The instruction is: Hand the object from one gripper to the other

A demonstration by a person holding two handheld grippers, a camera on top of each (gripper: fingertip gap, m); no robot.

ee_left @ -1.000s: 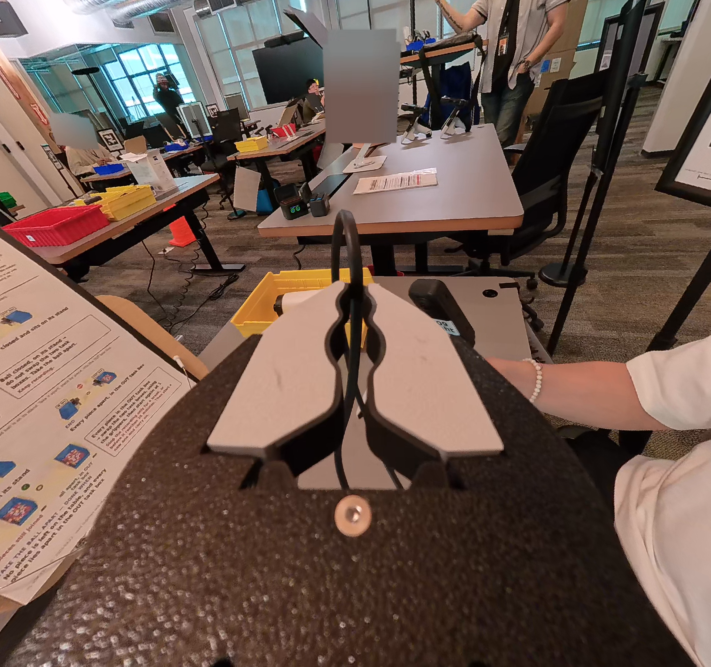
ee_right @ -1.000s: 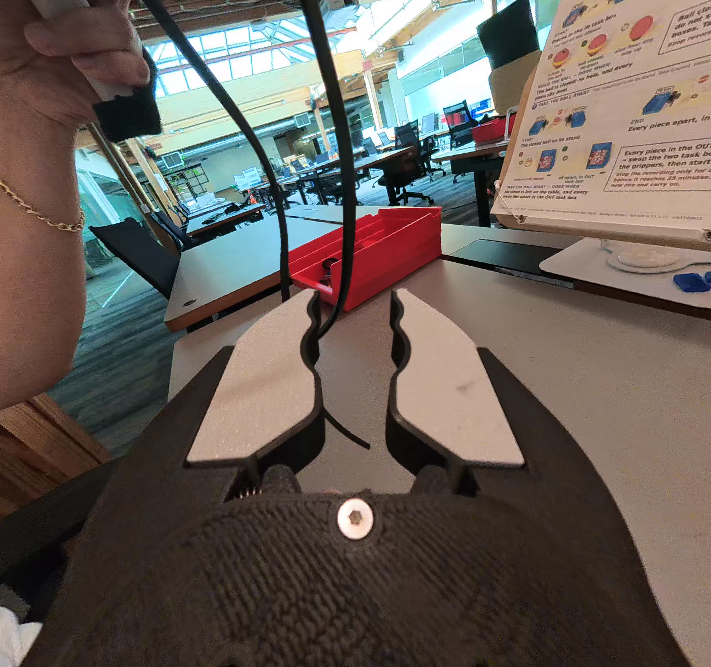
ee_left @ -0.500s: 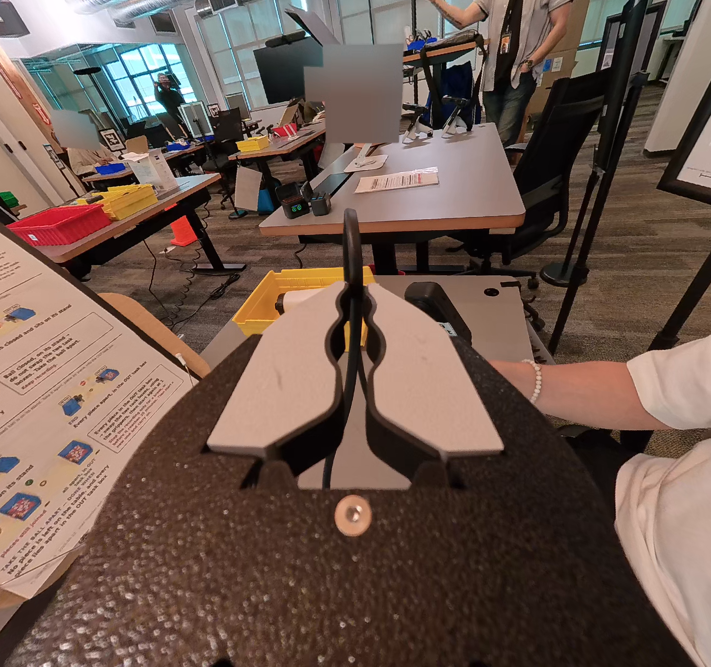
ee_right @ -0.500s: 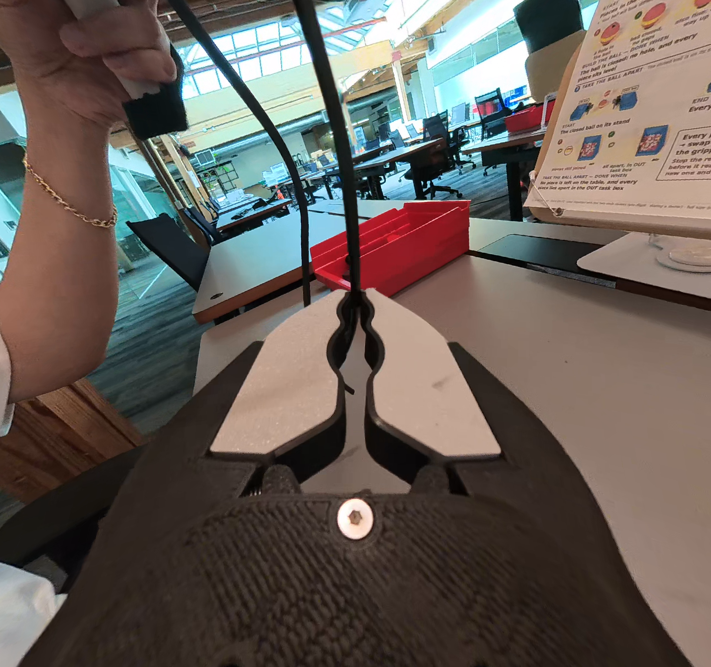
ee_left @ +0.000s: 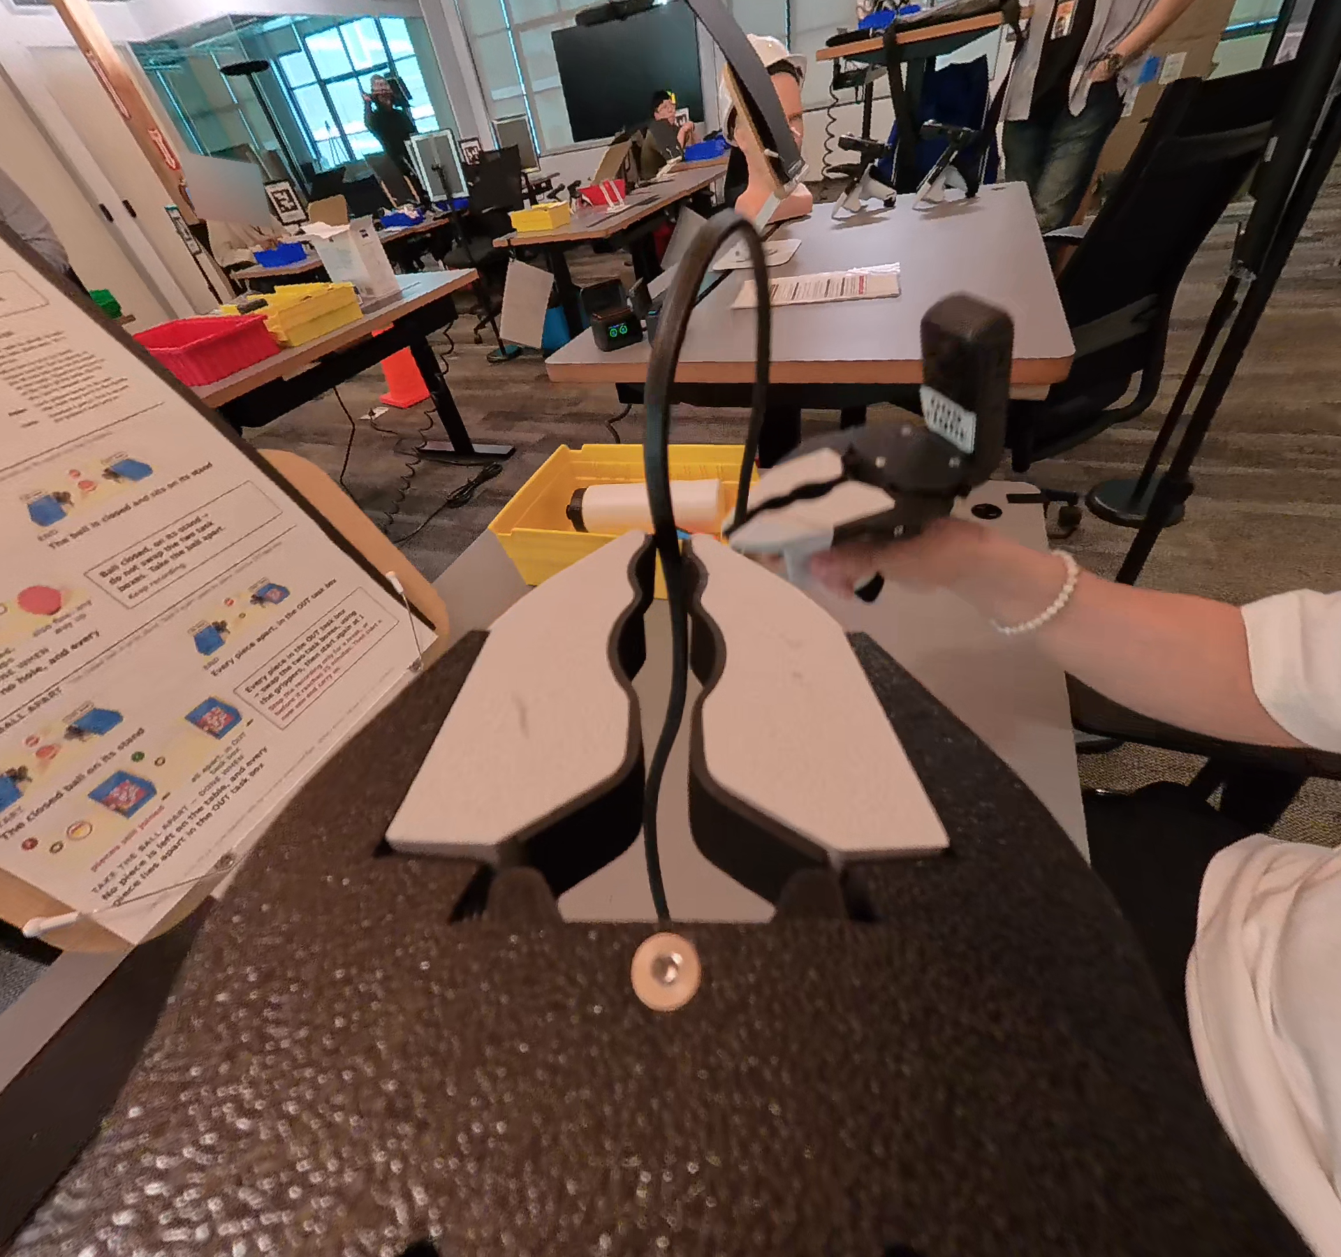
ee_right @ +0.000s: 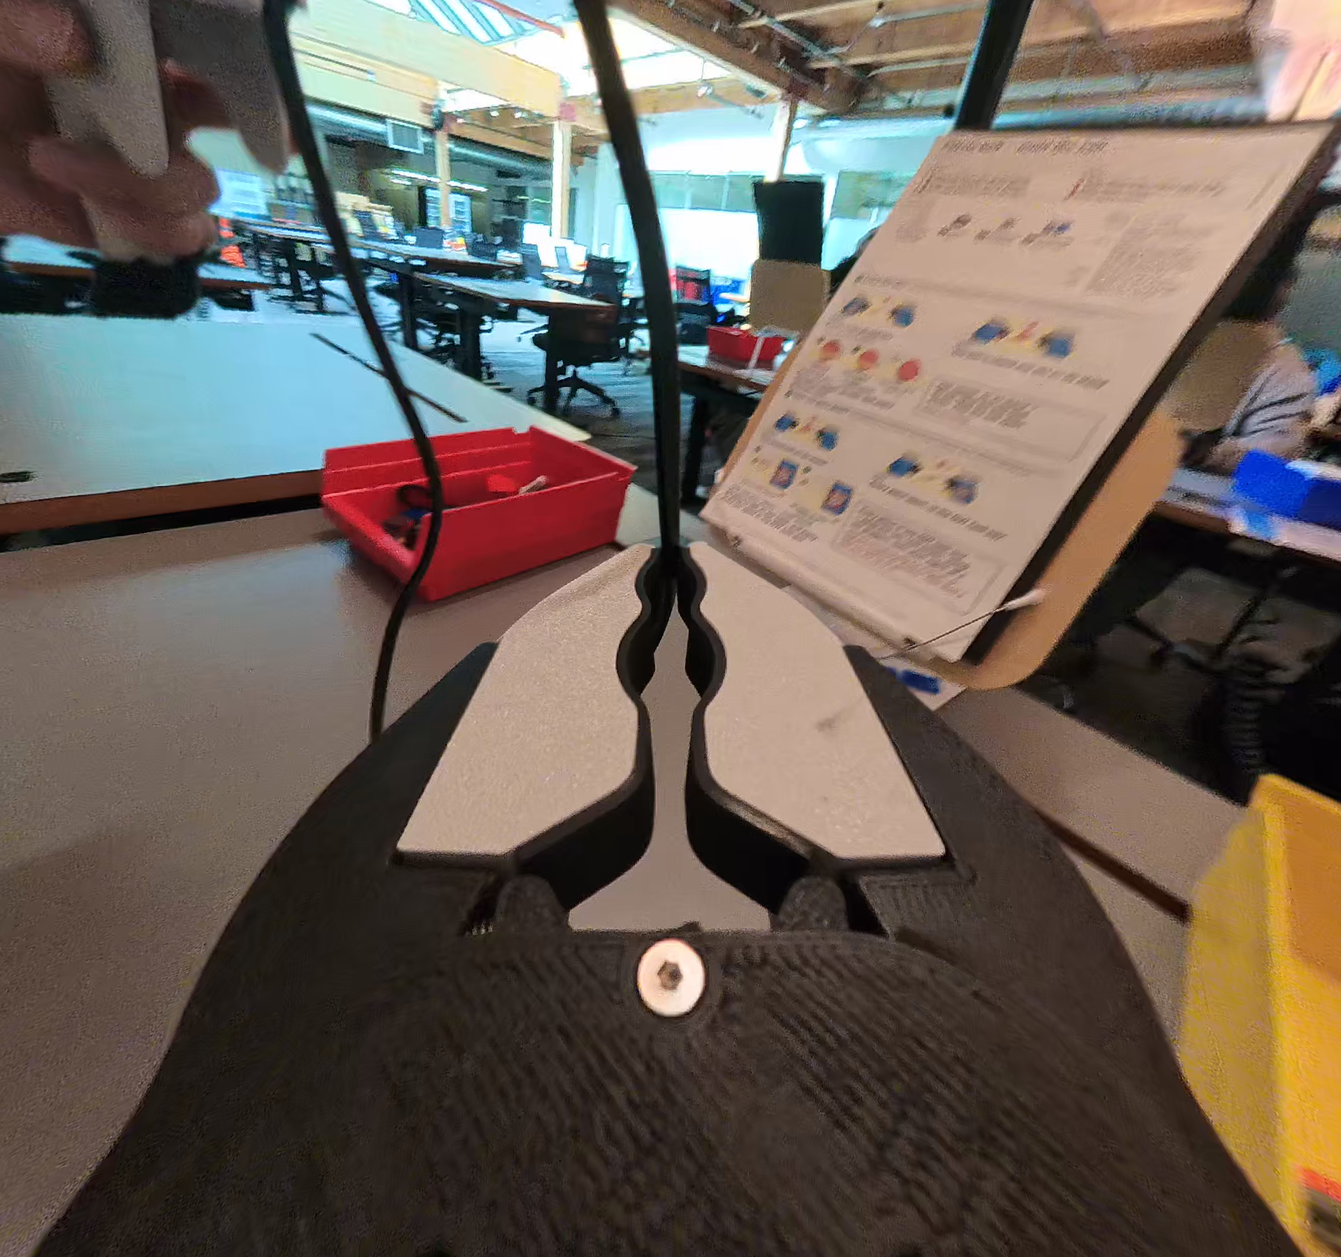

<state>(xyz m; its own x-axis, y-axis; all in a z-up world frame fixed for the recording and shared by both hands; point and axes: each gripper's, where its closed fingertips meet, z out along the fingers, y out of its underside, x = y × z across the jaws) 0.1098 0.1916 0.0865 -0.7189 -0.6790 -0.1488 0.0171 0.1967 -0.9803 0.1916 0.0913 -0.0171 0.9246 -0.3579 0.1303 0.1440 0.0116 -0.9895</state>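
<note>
Above the worktop point(ee_right: 145, 642), both claws are pinching one black cable point(ee_left: 657, 438).

Item, left gripper point(ee_left: 671, 555): it is pointing forward and level, jaws together on the cable, which is running back between the pads and arching up and over to the right. In the right wrist view it is showing blurred at the upper left point(ee_right: 138, 61), held in a hand point(ee_right: 80, 155), raised above the worktop.

Item, right gripper point(ee_right: 671, 558): its tips are clamped on the cable point(ee_right: 653, 322), which is rising steeply out of frame; a second strand is drooping toward the red bin point(ee_right: 501, 533) near the worktop's far edge. In the left wrist view it is sitting to the right point(ee_left: 747, 533), fingers aimed left, close beside the left claw's tips, in front of the yellow bin point(ee_left: 537, 533).

Change: one second ago the right jaws were standing apart around the cable; now they are closed on it. The right gripper is newly showing in the left view. The left grip is remaining unchanged.

Item, instruction board point(ee_right: 1016, 380): it is standing tilted at the worktop's right.
</note>
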